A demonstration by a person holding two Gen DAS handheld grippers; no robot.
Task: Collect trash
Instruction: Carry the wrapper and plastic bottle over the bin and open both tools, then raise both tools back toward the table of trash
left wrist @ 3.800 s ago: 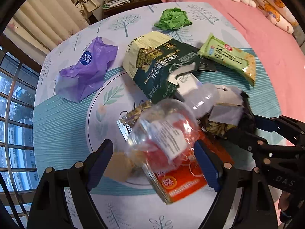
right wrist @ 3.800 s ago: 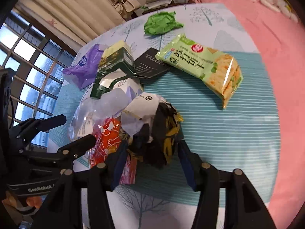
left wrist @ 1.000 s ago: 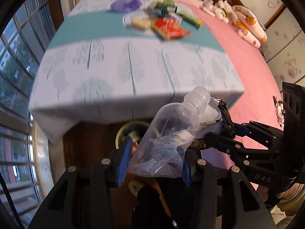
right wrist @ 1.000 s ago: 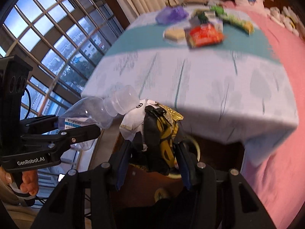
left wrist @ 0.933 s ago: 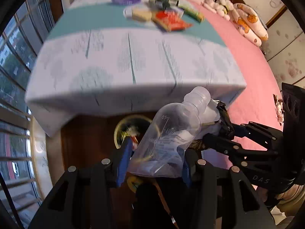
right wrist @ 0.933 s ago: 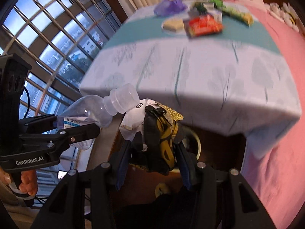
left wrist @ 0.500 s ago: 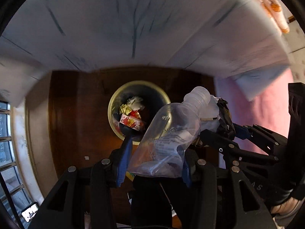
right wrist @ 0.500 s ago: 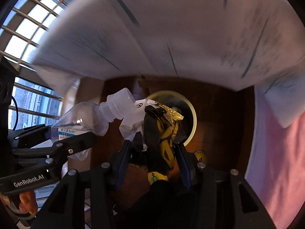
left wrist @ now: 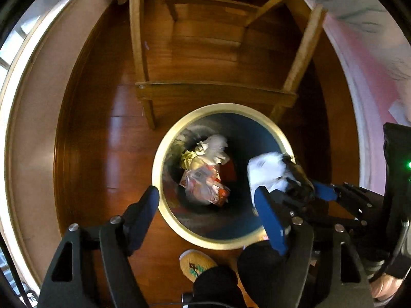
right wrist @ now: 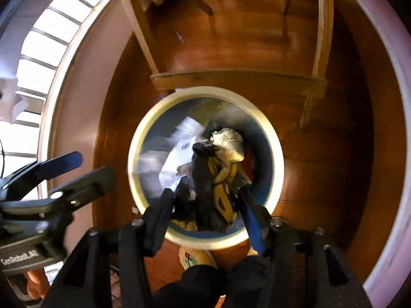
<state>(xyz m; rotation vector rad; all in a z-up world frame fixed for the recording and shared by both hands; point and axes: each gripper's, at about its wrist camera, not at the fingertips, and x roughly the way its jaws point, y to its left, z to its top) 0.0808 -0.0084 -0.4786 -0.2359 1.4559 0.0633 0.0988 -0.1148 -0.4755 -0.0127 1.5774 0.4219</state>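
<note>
A round bin [left wrist: 164,154] with a cream rim and dark blue inside stands on the wooden floor, holding crumpled wrappers [left wrist: 205,169]. My left gripper [left wrist: 208,208] is open and empty above the bin's near side. A blurred clear bottle [right wrist: 164,159] shows inside the bin [right wrist: 278,169] in the right wrist view. My right gripper [right wrist: 205,205] is shut on a crumpled black and yellow wrapper [right wrist: 213,190] with white paper, held over the bin. It also shows in the left wrist view [left wrist: 298,179].
A wooden chair frame [left wrist: 215,92] stands just behind the bin. My foot in a yellow slipper [left wrist: 195,264] is at the bin's near edge. A pink cloth [left wrist: 372,77] hangs at the right, and a window [right wrist: 30,51] at the left.
Both grippers swung from the table down over the bin. My left gripper opened and let go of the clear bottle, which has dropped into the bin. My right gripper still holds its wrapper.
</note>
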